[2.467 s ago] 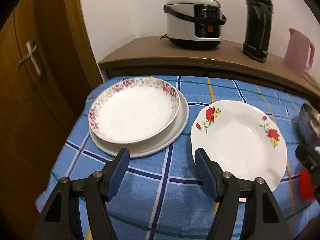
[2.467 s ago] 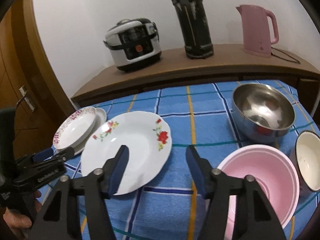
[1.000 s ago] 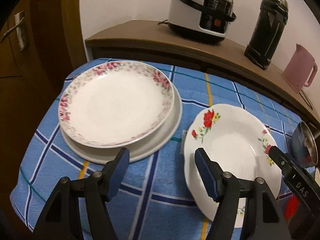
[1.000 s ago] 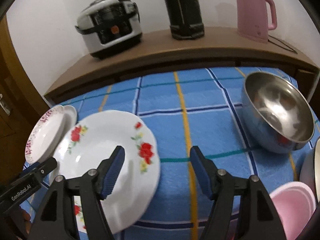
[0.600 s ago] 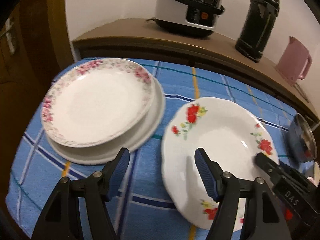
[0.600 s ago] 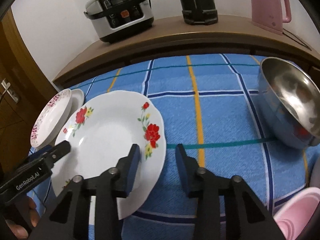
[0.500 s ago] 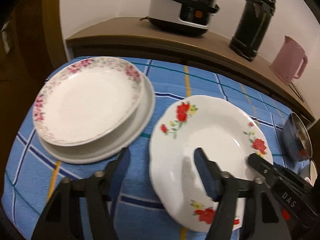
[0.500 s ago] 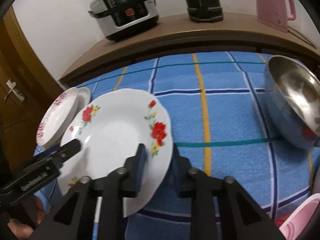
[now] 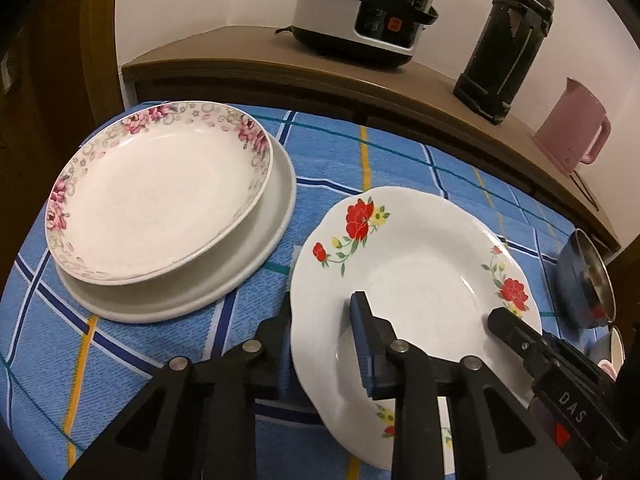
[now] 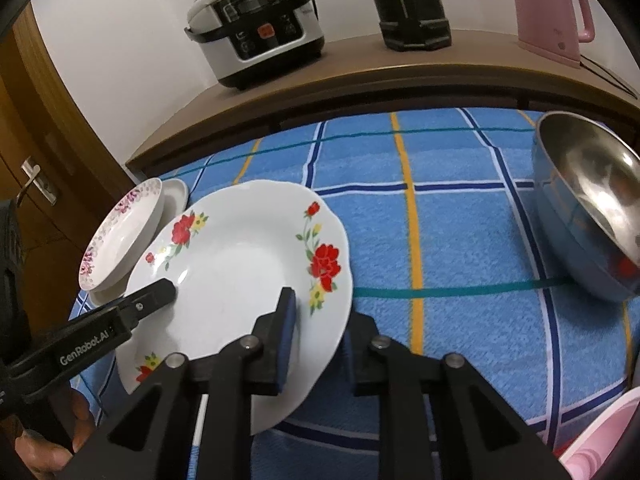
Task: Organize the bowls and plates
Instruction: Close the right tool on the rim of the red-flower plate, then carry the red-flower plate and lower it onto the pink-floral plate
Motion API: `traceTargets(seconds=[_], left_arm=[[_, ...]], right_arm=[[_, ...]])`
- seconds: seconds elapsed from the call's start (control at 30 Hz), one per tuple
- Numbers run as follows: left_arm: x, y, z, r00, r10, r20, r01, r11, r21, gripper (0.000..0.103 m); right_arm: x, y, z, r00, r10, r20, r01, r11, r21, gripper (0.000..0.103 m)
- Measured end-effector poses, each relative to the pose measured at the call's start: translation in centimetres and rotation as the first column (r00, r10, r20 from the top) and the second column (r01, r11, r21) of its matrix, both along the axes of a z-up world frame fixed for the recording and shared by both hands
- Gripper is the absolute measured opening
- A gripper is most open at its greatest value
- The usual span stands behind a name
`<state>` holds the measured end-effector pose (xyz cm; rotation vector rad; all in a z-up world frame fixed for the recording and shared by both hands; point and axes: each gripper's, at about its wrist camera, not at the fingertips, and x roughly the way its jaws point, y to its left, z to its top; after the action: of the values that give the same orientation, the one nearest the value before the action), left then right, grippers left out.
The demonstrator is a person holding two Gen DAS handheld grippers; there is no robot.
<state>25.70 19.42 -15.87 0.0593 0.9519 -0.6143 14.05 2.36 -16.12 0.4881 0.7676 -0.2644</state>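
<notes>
**A:** Both sets of jaws have just been closing, and now each one pinches the red-flower plate (image 9: 416, 264). Left gripper (image 9: 320, 332) has its near-left rim, one pad on top, one underneath. Right gripper (image 10: 316, 328) bites the near-right rim the same way.

**B:** So where's it going?

**A:** My guess is the stack (image 9: 176, 216) just beside it to the left, near the table's (image 10: 440, 208) far-left corner: pink-flower plate (image 9: 160, 192) on a plain white one. Left hand's nearer. The held plate is shallow, white, wavy-edged, and looks tipped a bit off the cloth on the right. Steel bowl (image 10: 588, 204) sits further right.
</notes>
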Motion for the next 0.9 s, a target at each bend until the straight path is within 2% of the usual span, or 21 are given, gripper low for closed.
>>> traceTargets(seconds=[0.17, 0.37, 0.63, 0.9], left_arm=[[-0.4, 0.1, 0.8, 0.999, 0.000, 0.041, 0.000, 1.000, 0.012, 0.027], [-0.5, 0.7, 1.0, 0.999, -0.002, 0.042, 0.002, 1.000, 0.005, 0.027], [-0.5, 2.7, 3.5, 0.996, 0.015, 0.093, -0.012, 1.000, -0.028, 0.028], [1.5, 5.9, 5.4, 0.988, 0.073, 0.137, -0.067, 0.997, -0.046, 0.028]], right_arm=[[-0.2, 0.7, 1.2, 1.000, 0.005, 0.021, -0.004, 0.999, -0.032, 0.018], [-0.4, 1.6, 1.8, 0.999, 0.015, 0.034, -0.013, 0.999, -0.046, 0.019], [-0.4, 3.4, 4.3, 0.994, 0.048, 0.094, -0.041, 0.997, -0.073, 0.020], [3.2, 5.9, 6.3, 0.984, 0.108, 0.144, -0.097, 0.992, -0.077, 0.020]])
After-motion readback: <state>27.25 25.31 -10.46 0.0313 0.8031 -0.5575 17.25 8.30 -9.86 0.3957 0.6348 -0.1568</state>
